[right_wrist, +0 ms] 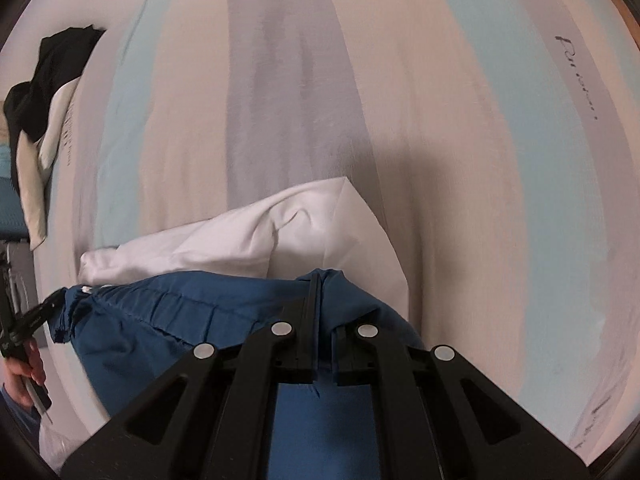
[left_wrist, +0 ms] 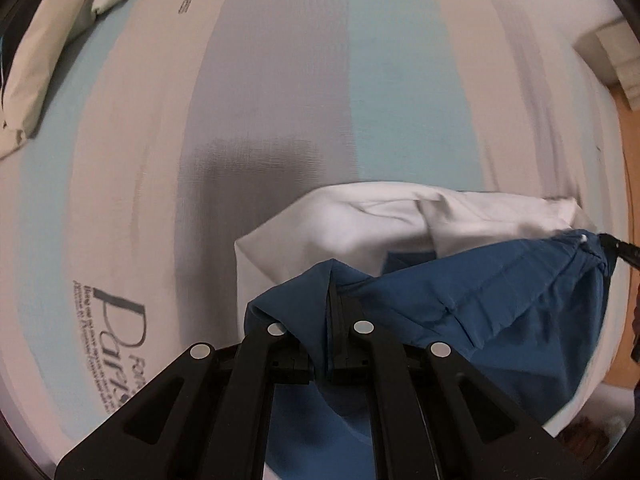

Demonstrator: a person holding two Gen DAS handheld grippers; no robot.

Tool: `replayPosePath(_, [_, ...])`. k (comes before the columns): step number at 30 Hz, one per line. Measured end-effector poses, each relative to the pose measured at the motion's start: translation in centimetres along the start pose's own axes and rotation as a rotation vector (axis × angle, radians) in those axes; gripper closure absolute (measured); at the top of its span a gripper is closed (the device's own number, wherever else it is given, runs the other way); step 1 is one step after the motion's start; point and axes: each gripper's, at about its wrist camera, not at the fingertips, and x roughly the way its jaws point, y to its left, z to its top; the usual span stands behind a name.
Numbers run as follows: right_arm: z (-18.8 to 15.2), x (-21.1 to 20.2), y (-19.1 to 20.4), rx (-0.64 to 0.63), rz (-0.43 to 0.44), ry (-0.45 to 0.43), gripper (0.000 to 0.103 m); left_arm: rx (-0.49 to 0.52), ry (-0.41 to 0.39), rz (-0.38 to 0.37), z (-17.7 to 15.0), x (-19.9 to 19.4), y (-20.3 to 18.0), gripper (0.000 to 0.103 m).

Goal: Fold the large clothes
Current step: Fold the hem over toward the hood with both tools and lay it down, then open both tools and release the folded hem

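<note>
Tongs first: the left tongs point(left_wrist: 334, 292) are clamped tight on a bunched corner of the blue garment point(left_wrist: 500, 300), and the right tongs point(right_wrist: 318, 284) pinch its other corner the same way. The garment hangs stretched between them over the bed point(right_wrist: 440, 120), its blue cloth matte, creased and gathered along a stitched hem, with a smooth white layer point(right_wrist: 260, 232) showing just behind. Below, the bedsheet point(left_wrist: 280, 80) runs in soft stripes of pink, grey and pale blue with dark script lettering. Motion blur smears the stripes, the print is unreadable, and the garment's lower part is hidden behind the tongs' black arms.
</note>
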Motion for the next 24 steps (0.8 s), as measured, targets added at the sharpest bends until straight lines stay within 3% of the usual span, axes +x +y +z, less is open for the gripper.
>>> replayPosePath(6, [0.2,3.1,0.7,-0.036,-0.053,-0.009,0.101,0.035,-0.019,0.068,-0.3,2.7,-0.9,0.097])
replayPosePath(15, [0.1,3.2,1.1,-0.025,-0.051,-0.030,0.098,-0.016,-0.048,0.063,-0.4,2.4,-0.8,0.095])
replayPosePath(16, [0.2,2.7,1.0,-0.022,-0.042,-0.041,0.095,-0.005,-0.058,0.073,-0.6,1.9,-1.2,0.092])
replayPosePath(18, [0.0,1.9,0.9,-0.037,-0.039,-0.055,0.091,0.038,-0.106,0.084,-1.5,0.4,-2.4,0.064])
replayPosePath(20, [-0.4,0.9,0.8,-0.055,-0.031,-0.075,0.079,0.052,-0.152,0.072,-2.0,-1.0,-3.1,0.043])
replayPosePath(21, [-0.7,0.4,0.8,-0.061,-0.020,-0.087,0.073,0.057,-0.176,0.061,-2.4,-1.7,-3.6,0.037])
replayPosePath(22, [-0.9,-0.1,0.8,-0.059,-0.003,-0.099,0.060,0.064,-0.192,0.061,-2.7,-2.3,-4.0,0.035])
replayPosePath(24, [-1.0,-0.9,0.9,-0.057,0.000,-0.118,0.052,0.076,-0.199,0.070,-3.0,-2.7,-4.7,0.033])
